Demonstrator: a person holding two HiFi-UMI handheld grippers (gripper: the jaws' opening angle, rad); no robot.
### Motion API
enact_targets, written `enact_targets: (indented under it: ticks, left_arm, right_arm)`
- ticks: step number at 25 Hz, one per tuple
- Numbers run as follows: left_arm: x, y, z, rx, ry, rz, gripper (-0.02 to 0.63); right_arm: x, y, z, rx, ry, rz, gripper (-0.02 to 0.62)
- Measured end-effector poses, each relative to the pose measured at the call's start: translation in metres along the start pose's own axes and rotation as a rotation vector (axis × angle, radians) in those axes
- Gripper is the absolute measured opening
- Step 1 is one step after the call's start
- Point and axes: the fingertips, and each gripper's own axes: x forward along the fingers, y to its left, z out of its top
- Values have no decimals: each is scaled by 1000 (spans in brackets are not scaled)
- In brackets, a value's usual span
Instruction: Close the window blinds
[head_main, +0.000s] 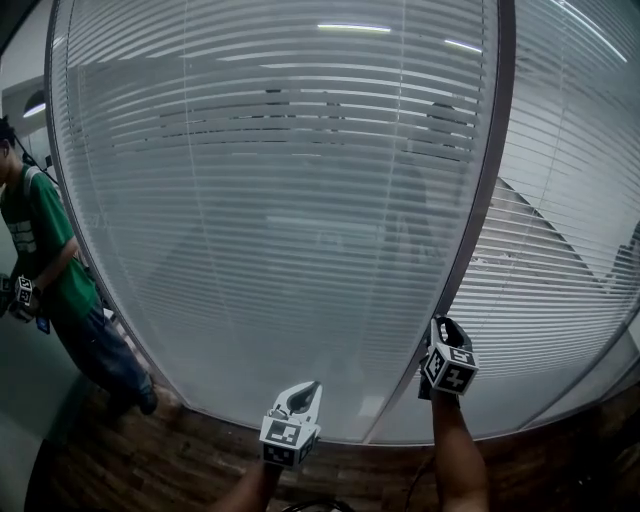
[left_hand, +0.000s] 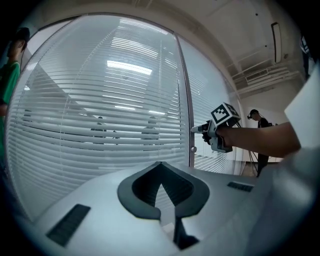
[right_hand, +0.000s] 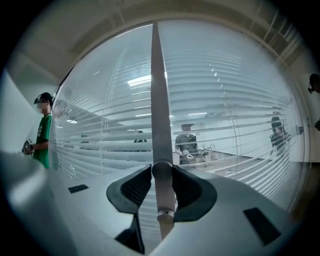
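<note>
White slatted blinds (head_main: 280, 200) hang behind the glass wall, their slats tilted enough that figures show between them. A grey frame post (head_main: 470, 240) divides the panes. My right gripper (head_main: 440, 325) is up against that post. In the right gripper view a round knob (right_hand: 161, 170) on the post (right_hand: 159, 100) sits between the pads of my right gripper (right_hand: 161, 172), with barely any gap on either side. A smaller knob (right_hand: 165, 216) lies just below. My left gripper (head_main: 305, 392) hangs lower to the left, short of the glass, its tips together and holding nothing (left_hand: 160, 167).
A person in a green shirt (head_main: 40, 260) stands close to the glass at the far left. Another person (left_hand: 257, 125) stands behind at the right in the left gripper view. The wooden floor (head_main: 150, 450) meets the glass wall's base below my grippers.
</note>
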Motion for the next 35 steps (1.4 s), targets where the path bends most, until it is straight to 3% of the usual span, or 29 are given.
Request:
enact_targets:
  ticks: [1, 7, 21, 26, 30, 35]
  left_arm:
    - [0, 1, 0, 0, 1, 2, -5]
    - [-1, 3, -1, -7, 3, 5, -5]
    - [3, 2, -7, -8, 17, -6, -5]
    - [6, -1, -6, -7, 15, -10, -5]
    - [7, -2, -4, -10, 16, -10, -5]
    - [5, 0, 1, -18, 25, 14, -5]
  right_arm:
    - [1, -1, 0, -2, -8, -7, 129]
    - [1, 1, 1, -93, -3, -9, 127]
    - [1, 17, -4, -1130, 58, -86, 126]
    - [2, 18, -7, -1410, 55, -125, 126]
    - [0, 19, -8, -1532, 51, -122, 124]
    - [-1, 19, -8, -1533, 49, -129, 126]
